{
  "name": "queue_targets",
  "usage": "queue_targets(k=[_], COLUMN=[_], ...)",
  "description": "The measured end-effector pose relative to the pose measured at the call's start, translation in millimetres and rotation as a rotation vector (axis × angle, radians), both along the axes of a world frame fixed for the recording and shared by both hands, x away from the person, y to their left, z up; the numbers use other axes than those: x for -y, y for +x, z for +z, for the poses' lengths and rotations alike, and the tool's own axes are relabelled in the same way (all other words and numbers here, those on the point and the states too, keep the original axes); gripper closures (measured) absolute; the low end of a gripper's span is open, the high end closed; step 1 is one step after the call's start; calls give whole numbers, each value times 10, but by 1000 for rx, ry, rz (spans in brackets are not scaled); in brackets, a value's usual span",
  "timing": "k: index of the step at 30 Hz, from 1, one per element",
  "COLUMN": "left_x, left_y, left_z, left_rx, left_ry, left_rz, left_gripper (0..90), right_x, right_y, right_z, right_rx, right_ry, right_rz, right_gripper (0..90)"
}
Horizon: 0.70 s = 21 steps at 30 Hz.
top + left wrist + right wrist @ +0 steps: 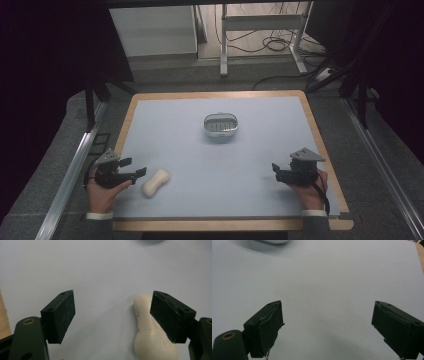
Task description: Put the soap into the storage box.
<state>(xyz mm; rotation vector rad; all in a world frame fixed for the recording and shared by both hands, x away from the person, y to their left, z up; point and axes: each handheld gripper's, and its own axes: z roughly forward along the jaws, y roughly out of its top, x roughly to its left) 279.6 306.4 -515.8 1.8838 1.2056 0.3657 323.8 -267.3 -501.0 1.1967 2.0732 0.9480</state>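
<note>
Left gripper [136,168] jaws wide apart, empty; white soap bar [155,182] just beside its right jaw. Right gripper [276,169] jaws wide apart, empty.

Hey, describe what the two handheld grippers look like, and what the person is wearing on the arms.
Both the left gripper and right gripper are black, with two blocky, scuffed jaws and brass-coloured pivot rings. Each carries a grey three-cornered plate on top. A black cable trails from the right one. White cuffs show under dark sleeves.
</note>
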Motion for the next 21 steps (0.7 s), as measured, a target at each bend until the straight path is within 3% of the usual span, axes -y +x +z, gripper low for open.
queue_targets(k=[6, 13, 21], left_x=[-15, 52, 79], left_y=[16, 60, 82], left_z=[-2, -31, -41], left_rx=[-1, -11, -23], left_ry=[6, 19, 25], left_rz=[2, -19, -23], left_gripper=[201, 193, 184], right_x=[63, 83, 143], right_y=[7, -45, -63], right_z=[-39, 1, -31], right_rx=[-20, 31, 15], right_ry=[-1, -2, 21], right_rz=[-25, -43, -63], right_gripper=[99, 109, 111])
